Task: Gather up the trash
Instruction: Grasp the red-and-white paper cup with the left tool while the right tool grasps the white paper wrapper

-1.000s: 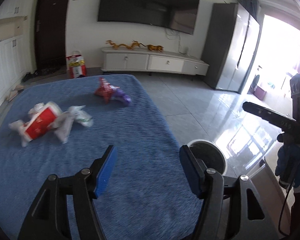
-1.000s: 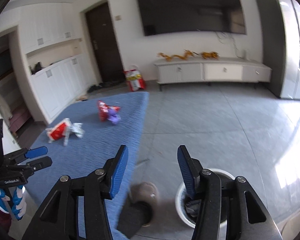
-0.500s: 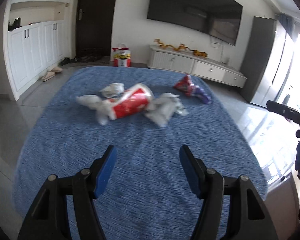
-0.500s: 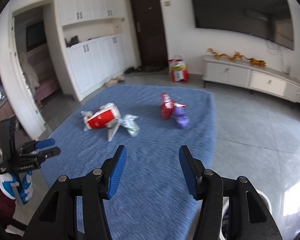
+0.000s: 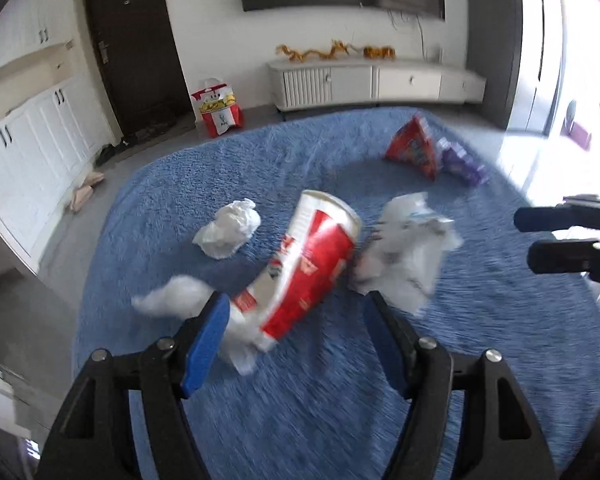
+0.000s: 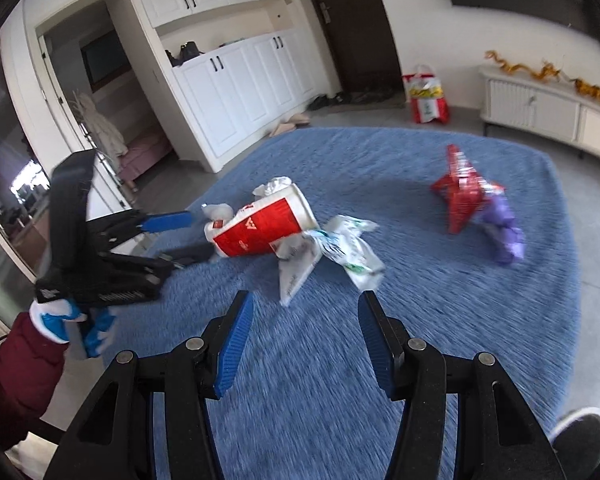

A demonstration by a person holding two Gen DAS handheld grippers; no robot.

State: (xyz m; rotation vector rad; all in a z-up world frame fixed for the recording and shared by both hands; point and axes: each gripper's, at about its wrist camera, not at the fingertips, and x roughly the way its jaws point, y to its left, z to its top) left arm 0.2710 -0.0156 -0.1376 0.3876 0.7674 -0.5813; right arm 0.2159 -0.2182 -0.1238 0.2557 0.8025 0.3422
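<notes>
A red and white paper cup (image 5: 312,264) lies on its side on the blue rug (image 5: 340,400), among crumpled white tissues (image 5: 230,228) and a white wrapper (image 5: 408,248). A red snack bag (image 5: 414,150) and a purple wrapper (image 5: 462,162) lie farther back. My left gripper (image 5: 296,336) is open, with the cup's base between its fingers. My right gripper (image 6: 306,334) is open and empty, just short of the white wrapper (image 6: 332,252). The right wrist view shows the cup (image 6: 260,226), the left gripper (image 6: 180,236) at its base, the red bag (image 6: 460,192) and purple wrapper (image 6: 504,232).
A white TV cabinet (image 5: 376,82) stands along the far wall, with a red and white bag (image 5: 220,110) by the dark door (image 5: 136,44). White cupboards (image 6: 244,80) line the left wall. Grey tile floor surrounds the rug.
Both grippers have swung from the bin side toward the trash pile and moved closer. The left gripper has come up to the cup, the right one near the white wrapper.
</notes>
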